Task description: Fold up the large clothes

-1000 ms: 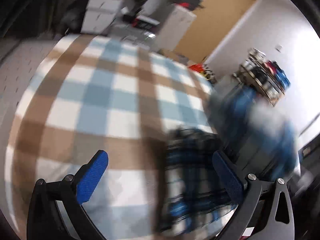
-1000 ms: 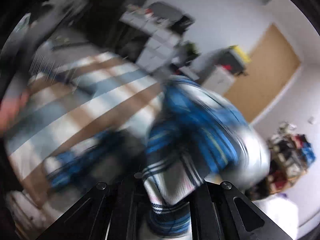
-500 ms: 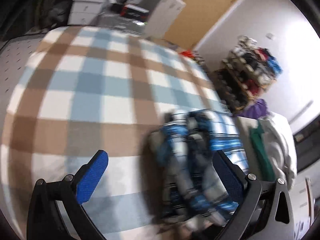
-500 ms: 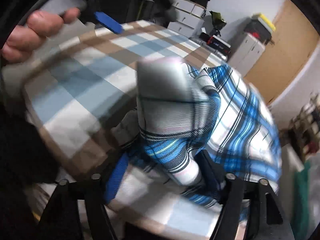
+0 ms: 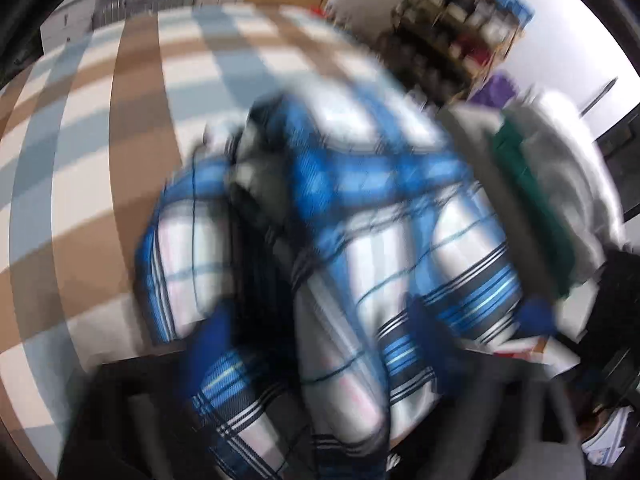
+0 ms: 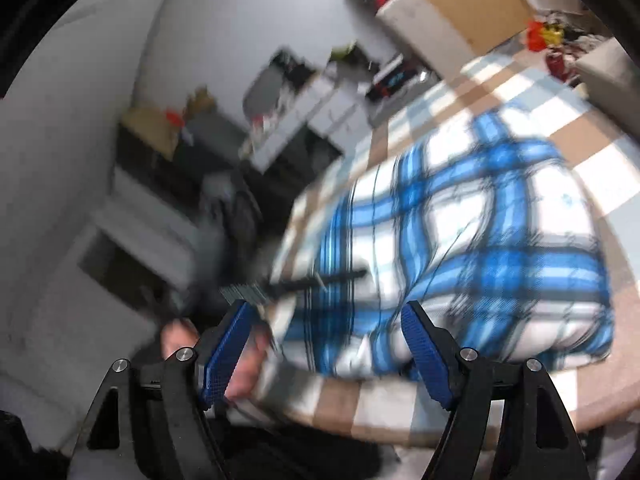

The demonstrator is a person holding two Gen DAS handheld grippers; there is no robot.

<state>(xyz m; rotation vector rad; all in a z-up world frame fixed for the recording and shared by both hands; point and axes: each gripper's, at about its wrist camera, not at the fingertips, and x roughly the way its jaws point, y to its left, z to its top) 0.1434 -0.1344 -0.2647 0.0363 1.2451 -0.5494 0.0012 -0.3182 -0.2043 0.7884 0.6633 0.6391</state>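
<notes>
shirt (image 5: 360, 240): bunched on checked cloth (image 5: 100, 160), very blurred | left gripper (image 5: 320, 340): jaws just closing, shirt between, grip unclear | right gripper (image 6: 324, 352): jaws wide apart, empty, at shirt edge | hand (image 6: 240, 360): half hidden

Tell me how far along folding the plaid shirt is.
Mostly done, it looks: the plaid shirt lies as a bundle on the checked table. The right gripper has let go, open. The left gripper has been closing around a fold; grip unclear through blur. Left: tidying, perhaps moving it to the folded stack.
</notes>
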